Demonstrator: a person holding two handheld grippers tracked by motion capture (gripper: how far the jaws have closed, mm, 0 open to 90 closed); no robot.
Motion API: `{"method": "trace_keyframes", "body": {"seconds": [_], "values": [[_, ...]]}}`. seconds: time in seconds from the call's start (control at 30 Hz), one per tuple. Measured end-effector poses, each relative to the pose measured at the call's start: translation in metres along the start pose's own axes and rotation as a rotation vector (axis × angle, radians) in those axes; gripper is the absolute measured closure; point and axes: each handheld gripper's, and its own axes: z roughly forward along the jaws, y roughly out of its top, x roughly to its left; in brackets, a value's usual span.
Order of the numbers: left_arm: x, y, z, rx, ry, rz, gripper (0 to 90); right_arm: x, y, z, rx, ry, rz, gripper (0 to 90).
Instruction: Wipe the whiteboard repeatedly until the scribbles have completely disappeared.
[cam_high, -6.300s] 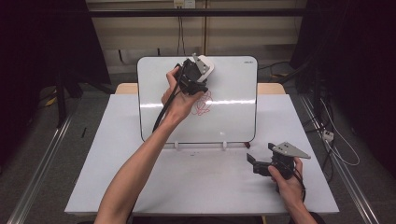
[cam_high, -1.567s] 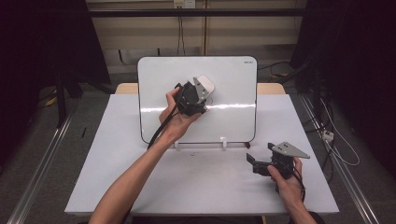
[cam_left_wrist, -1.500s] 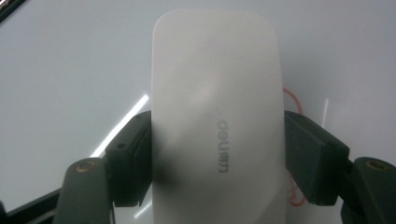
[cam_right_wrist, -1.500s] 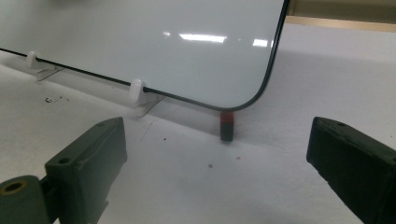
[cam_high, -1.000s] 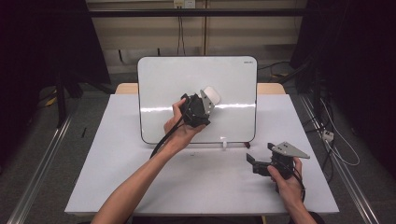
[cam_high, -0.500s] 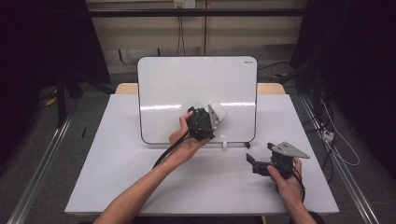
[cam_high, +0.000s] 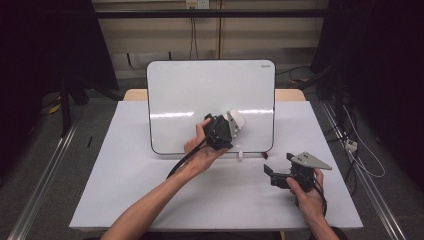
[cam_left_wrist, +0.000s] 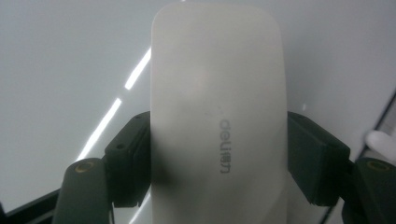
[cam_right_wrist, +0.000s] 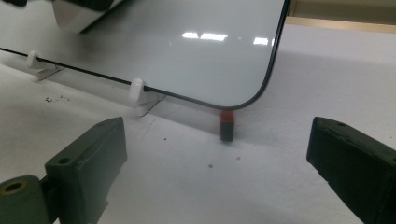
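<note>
While left hand-held gripper (cam_high: 226, 127) pinches eraser (cam_left_wrist: 217, 116) | right (cam_high: 278, 175) spread | whiteboard (cam_high: 200, 95) behind

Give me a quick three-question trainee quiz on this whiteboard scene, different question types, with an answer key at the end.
1. True or false: the left hand-held gripper is shut on the white eraser.
2. Multiple choice: the right hand-held gripper is A) clamped on the whiteboard, B) open above the table, C) shut on a marker.
3. Fill in: under the whiteboard's corner, in the right gripper view, a small red and ____ object sits on the table.

Key: 1 true; 2 B; 3 black.
</note>
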Motion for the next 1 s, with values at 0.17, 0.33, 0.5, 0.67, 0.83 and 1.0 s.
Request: {"method": "trace_keyframes", "body": {"seconds": [0.17,0.33,0.5,0.67,0.83,1.0], "values": [[0.037,0.008,-0.004,-0.007,0.032,-0.061,30.6,0.000,0.000,0.000,0.001,0.002,0.001,4.9],[0.074,0.007,-0.011,-0.016,0.070,-0.138,30.8,0.000,0.000,0.000,0.002,0.003,0.003,4.9],[0.098,-0.005,-0.019,-0.034,0.098,-0.210,30.9,-0.001,0.000,0.000,0.003,0.002,0.005,4.9],[0.090,-0.011,-0.020,-0.037,0.126,-0.202,30.9,0.000,0.000,0.000,0.003,0.000,0.005,4.9],[0.073,-0.019,-0.021,-0.020,0.115,-0.145,30.9,0.000,0.000,0.001,-0.001,-0.002,0.000,4.9],[0.054,-0.025,-0.020,-0.012,0.099,-0.108,30.9,0.000,0.000,0.001,0.001,-0.006,0.000,4.9]]}}
